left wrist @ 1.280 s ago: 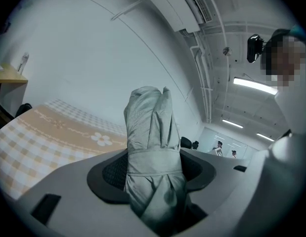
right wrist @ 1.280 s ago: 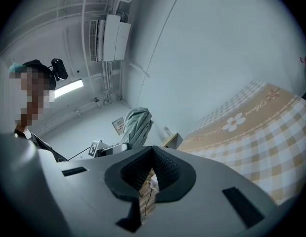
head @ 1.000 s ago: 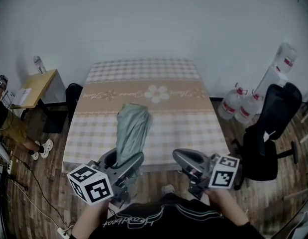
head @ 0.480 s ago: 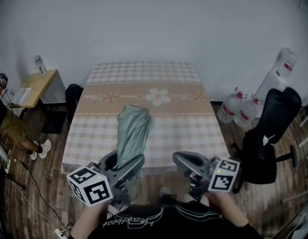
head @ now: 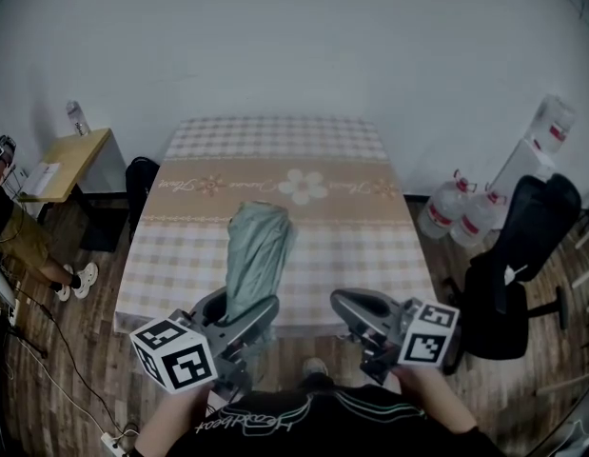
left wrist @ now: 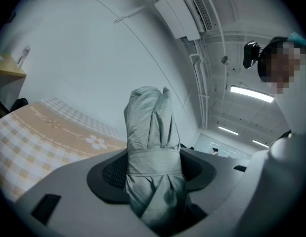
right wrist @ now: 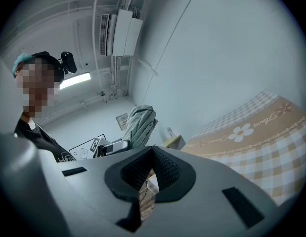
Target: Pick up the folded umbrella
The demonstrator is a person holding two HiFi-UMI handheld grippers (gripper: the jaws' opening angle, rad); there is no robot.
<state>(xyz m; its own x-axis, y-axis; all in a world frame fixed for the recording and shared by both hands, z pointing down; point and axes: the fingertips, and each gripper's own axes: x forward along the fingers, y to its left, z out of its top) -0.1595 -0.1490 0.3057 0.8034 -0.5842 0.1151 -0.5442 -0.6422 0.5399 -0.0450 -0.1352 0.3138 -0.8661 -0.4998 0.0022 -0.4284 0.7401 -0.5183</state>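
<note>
The folded umbrella (head: 258, 246) is clamped at its strapped middle between the 2 pads of the left tongs (head: 239, 310), its long axis pointed away from the person over the checked bed (head: 361, 236), while the right tongs (head: 356, 307) are held closed and empty alongside.

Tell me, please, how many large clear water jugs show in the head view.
3: one jug and a second stand together on the wooden floor right of the checked beige cloth; a third sits atop the white dispenser. The black office chair may hide more.
</note>
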